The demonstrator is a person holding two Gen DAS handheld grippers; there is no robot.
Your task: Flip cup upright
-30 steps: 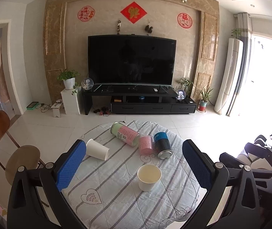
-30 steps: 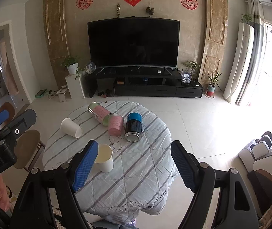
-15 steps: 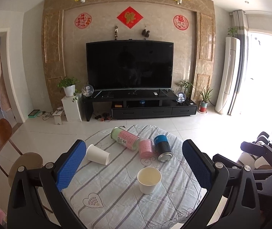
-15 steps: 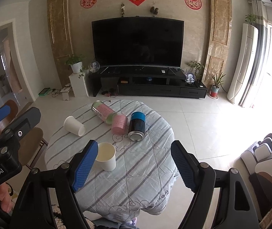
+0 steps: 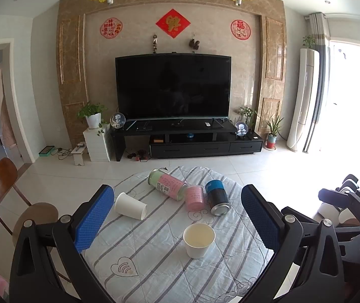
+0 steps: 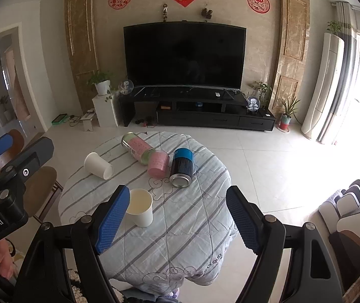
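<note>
A white paper cup point(image 5: 130, 205) lies on its side at the left of the round table point(image 5: 154, 265), mouth toward the right; it also shows in the right wrist view point(image 6: 98, 165). A second white cup point(image 5: 199, 237) stands upright near the table's middle, and shows in the right wrist view point(image 6: 139, 210). My left gripper point(image 5: 177, 223) is open and empty, held above the table's near edge. My right gripper point(image 6: 178, 219) is open and empty, above the table's near right side.
A green-and-pink can point(image 5: 167, 184), a pink cup point(image 5: 194, 198) and a blue-and-black can point(image 5: 217, 197) lie on their sides at the far side of the table. A wooden chair point(image 5: 0, 192) stands to the left. Sofas point(image 6: 351, 202) are at the right.
Both grippers have risen and tilted slightly, so the table sits a little lower in the left view. Objects on the table have not moved. Both grippers stay open.
</note>
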